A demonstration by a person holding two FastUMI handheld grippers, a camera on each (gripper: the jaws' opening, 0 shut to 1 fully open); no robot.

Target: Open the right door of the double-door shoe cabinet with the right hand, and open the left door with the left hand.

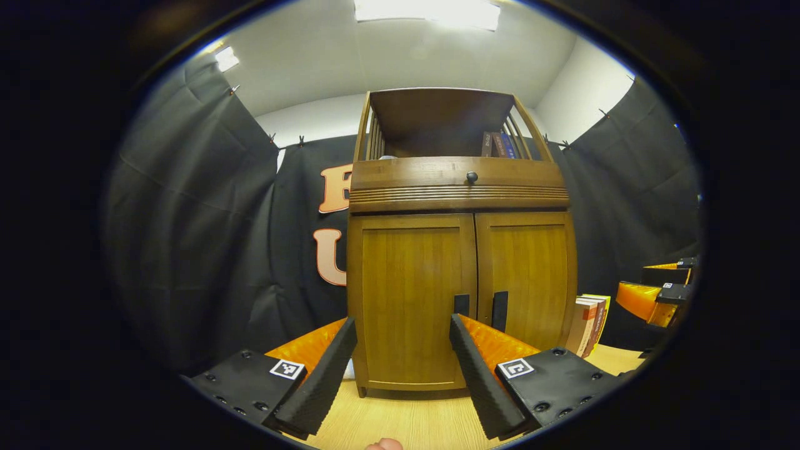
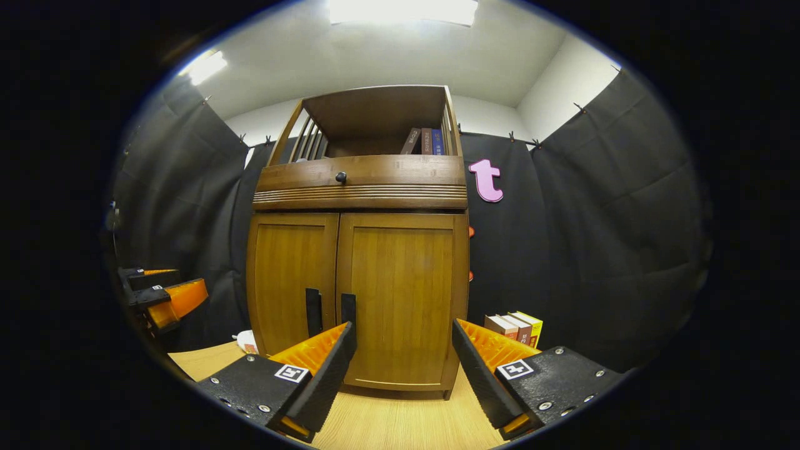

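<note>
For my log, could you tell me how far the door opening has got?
Nothing is done: the right door and left door are both shut. In hand: the right gripper and left gripper hang open before the cabinet, touching nothing. Both doors remain.

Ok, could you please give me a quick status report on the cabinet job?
Both hand-held grippers open, left, right, short of the cabinet. Both doors shut, handles untouched. Nothing in the way.
</note>
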